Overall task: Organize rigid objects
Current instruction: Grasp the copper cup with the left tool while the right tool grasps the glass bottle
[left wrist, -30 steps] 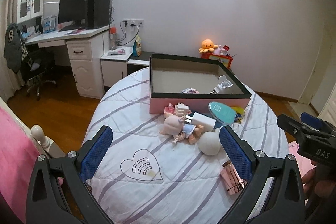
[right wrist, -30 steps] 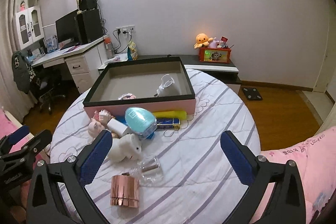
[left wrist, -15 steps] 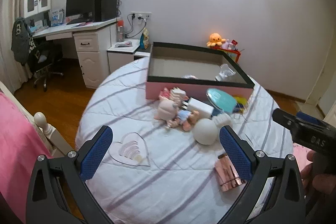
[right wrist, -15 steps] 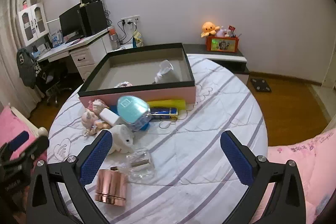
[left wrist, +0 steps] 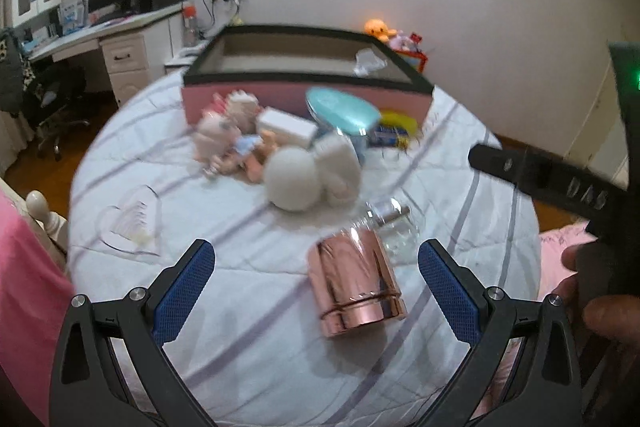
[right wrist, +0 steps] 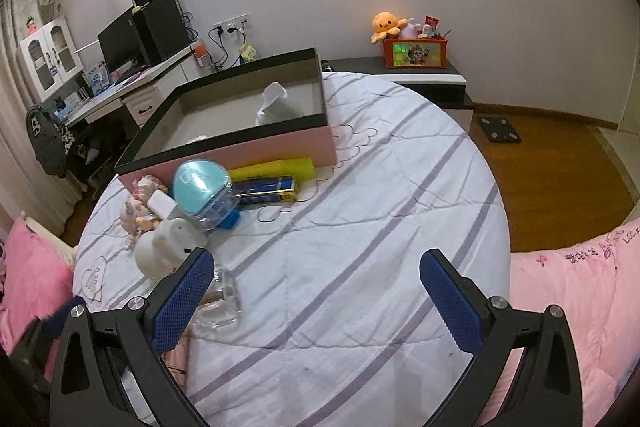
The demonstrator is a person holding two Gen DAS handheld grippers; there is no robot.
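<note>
Hovering with both grippers' fingers released, I see two items in the box (right wrist: pixel 248 143); the pile (right wrist: pixel 208 195) at its 6 o'clock remains unsorted.

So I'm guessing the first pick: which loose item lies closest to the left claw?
The rose-gold cup, lying on its side between the open left claw's tips; the others lie nearer the pink box.

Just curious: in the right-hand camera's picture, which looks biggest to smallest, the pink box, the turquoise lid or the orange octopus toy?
1. Pink box.
2. Turquoise lid.
3. Orange octopus toy, though it sits farthest away, so true size is uncertain.
</note>
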